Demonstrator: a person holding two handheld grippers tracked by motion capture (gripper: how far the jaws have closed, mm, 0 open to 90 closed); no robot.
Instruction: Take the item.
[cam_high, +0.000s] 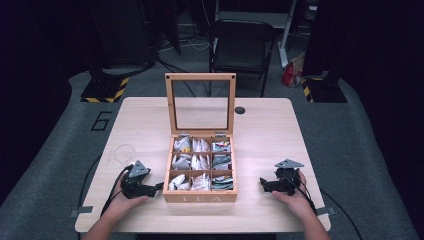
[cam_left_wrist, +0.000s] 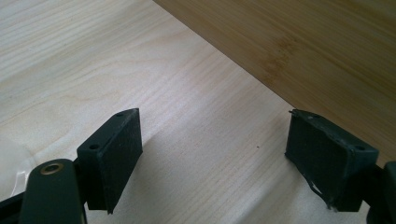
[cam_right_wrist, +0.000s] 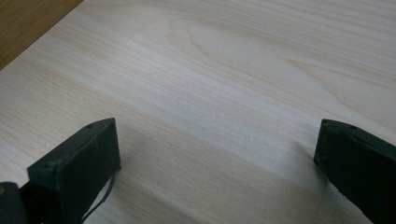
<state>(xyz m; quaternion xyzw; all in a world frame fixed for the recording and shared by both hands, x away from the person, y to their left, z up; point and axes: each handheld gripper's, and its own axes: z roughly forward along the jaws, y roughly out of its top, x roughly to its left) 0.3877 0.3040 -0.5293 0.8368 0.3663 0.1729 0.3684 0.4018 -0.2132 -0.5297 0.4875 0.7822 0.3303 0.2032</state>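
My left claw (cam_high: 159, 187) rests wide open and empty just left of the tea box (cam_high: 200, 197); my right claw (cam_high: 262, 183), also open, lies well right of it. Nudging the box's wall could slide it across the worktop (cam_high: 270, 135).

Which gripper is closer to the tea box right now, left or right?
Left. The left gripper sits almost against the tea box at its left front corner; the right gripper rests farther off to the box's right.
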